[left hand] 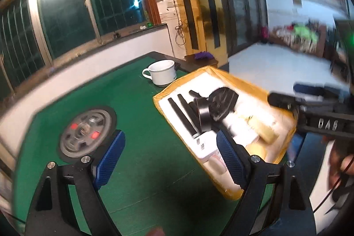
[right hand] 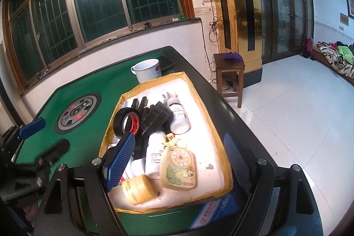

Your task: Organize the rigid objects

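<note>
A shallow tray (right hand: 221, 132) with yellow taped edges and a white lining lies on the green table (right hand: 88, 90). In it are a black tape roll (right hand: 127, 123), a black ribbed piece (right hand: 154, 116), two white bottles (right hand: 179, 116), a yellow jar (right hand: 138, 189) and a flat cartoon-printed pouch (right hand: 179, 167). My right gripper (right hand: 179, 160) hovers open over the tray's near end and its pads press on nothing. My left gripper (left hand: 170, 158) stands wide open above bare green felt, left of the tray (left hand: 168, 90), with nothing between its fingers.
A white enamel mug (left hand: 160, 72) stands behind the tray. A round grey dial (left hand: 86, 134) is set into the table's middle. The right gripper's black frame (left hand: 320, 123) and a hand (left hand: 340, 165) are at the right. A wooden stool (right hand: 230, 72) stands on the tiled floor.
</note>
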Demonstrator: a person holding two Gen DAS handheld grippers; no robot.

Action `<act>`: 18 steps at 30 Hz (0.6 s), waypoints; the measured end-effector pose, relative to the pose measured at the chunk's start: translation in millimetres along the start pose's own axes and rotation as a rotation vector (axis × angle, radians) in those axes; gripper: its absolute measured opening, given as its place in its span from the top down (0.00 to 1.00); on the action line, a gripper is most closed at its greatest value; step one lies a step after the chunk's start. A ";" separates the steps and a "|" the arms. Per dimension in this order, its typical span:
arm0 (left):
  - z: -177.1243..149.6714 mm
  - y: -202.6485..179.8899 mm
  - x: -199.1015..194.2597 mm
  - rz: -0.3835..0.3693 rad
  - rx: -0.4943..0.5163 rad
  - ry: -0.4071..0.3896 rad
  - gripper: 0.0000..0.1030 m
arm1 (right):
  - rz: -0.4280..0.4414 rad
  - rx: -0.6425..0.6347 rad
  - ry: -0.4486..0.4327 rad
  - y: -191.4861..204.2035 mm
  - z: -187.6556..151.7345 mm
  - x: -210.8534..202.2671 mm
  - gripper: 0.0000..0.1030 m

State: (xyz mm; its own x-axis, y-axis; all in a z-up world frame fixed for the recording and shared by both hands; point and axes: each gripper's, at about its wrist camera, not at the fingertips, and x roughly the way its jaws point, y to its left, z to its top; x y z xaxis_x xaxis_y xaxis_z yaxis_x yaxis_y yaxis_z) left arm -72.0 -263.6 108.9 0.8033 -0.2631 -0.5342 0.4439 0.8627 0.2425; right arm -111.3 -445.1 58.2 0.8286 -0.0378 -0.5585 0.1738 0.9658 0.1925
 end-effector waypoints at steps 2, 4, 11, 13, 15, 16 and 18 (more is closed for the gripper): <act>-3.2 -9.6 -0.1 0.073 0.034 -0.020 0.17 | 0.004 0.004 0.010 2.1 -0.1 0.5 0.24; -4.1 -12.2 2.3 0.036 0.028 -0.009 0.17 | 0.011 0.010 0.008 1.6 -2.1 -1.3 0.24; -4.7 -20.8 7.2 0.023 0.043 0.006 0.17 | 0.010 0.036 0.022 -4.6 -4.5 1.2 0.24; -4.8 -23.0 7.0 0.018 0.049 0.006 0.17 | 0.010 0.043 0.025 -6.7 -5.6 2.0 0.24; -4.8 -24.9 6.0 0.023 0.053 0.004 0.17 | 0.018 0.047 0.027 -8.0 -5.6 2.3 0.24; -4.5 -25.6 6.0 0.021 0.054 0.004 0.17 | 0.018 0.046 0.027 -8.1 -6.2 1.9 0.24; -4.3 -27.0 5.3 0.012 0.054 0.005 0.17 | 0.016 0.045 0.028 -8.9 -6.2 2.2 0.24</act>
State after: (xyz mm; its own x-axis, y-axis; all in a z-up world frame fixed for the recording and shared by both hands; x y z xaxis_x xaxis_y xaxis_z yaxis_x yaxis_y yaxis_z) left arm -81.4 -286.4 96.0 0.8069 -0.2504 -0.5350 0.4550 0.8410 0.2926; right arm -114.3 -452.1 50.3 0.8163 -0.0150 -0.5774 0.1851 0.9537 0.2369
